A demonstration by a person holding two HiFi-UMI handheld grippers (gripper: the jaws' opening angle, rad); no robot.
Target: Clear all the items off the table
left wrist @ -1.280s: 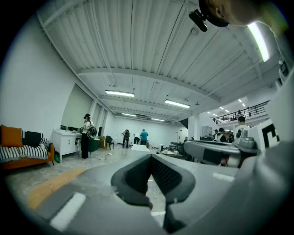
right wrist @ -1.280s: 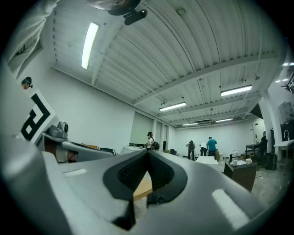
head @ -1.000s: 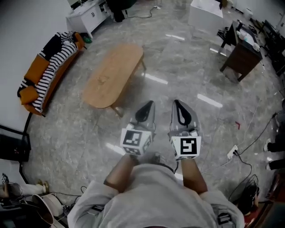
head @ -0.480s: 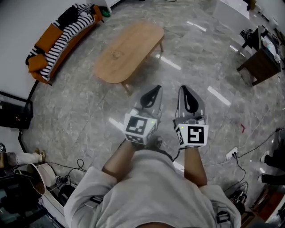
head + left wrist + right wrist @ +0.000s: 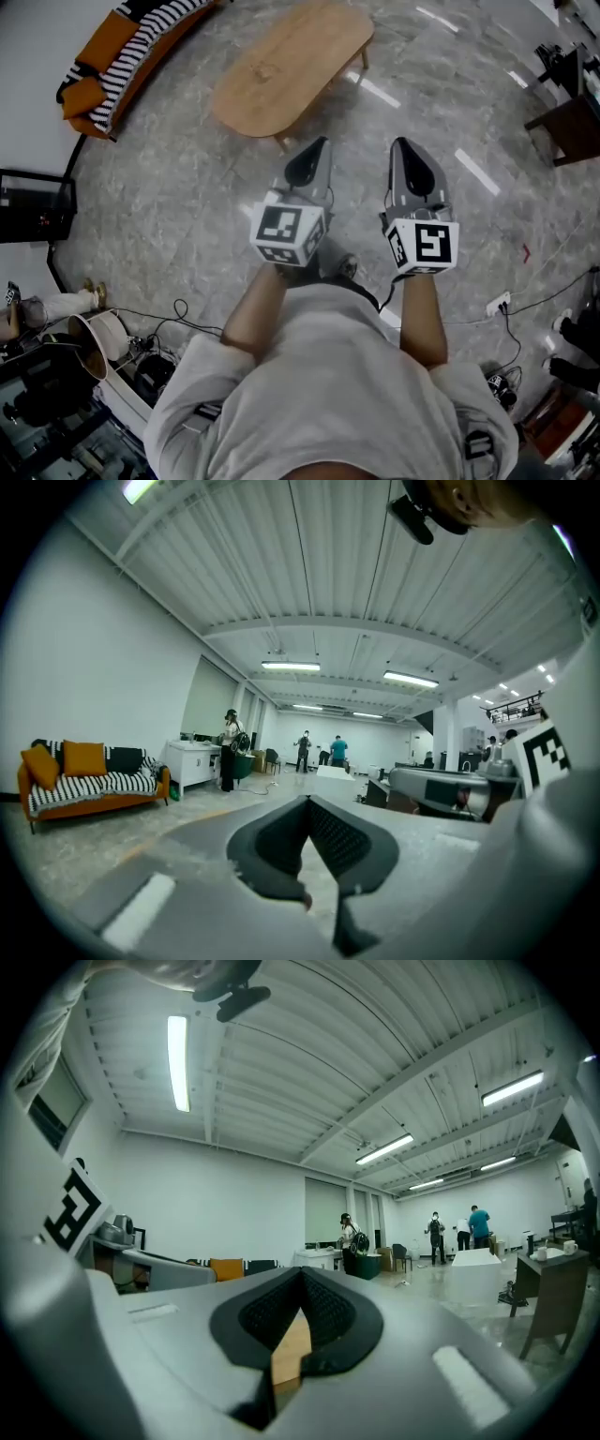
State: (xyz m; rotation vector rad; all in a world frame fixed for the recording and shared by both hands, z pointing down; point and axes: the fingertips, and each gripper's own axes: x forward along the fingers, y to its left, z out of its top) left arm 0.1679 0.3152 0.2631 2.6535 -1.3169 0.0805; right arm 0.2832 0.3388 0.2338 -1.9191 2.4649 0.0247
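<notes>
The oval wooden table (image 5: 291, 66) stands on the marble floor ahead of me, its top bare. My left gripper (image 5: 309, 155) and right gripper (image 5: 411, 153) are held side by side at waist height, short of the table's near end and pointing toward it. Both are shut with nothing between the jaws. In the left gripper view the left gripper (image 5: 307, 801) shows its tips touching in front of the open hall. The right gripper (image 5: 302, 1274) also has its tips together, and a strip of the wooden table (image 5: 289, 1354) shows through the slit below them.
An orange sofa (image 5: 108, 52) with a striped blanket lines the left wall. A dark desk (image 5: 574, 108) stands at the right. Cables and a power strip (image 5: 497, 303) lie on the floor at the right, clutter and a black screen (image 5: 33, 202) at the left. People (image 5: 230, 752) stand far off.
The table and sofa have slid toward the top of the head view, and more of my torso shows. Both grippers stay shut, side by side, a little higher in the picture.
</notes>
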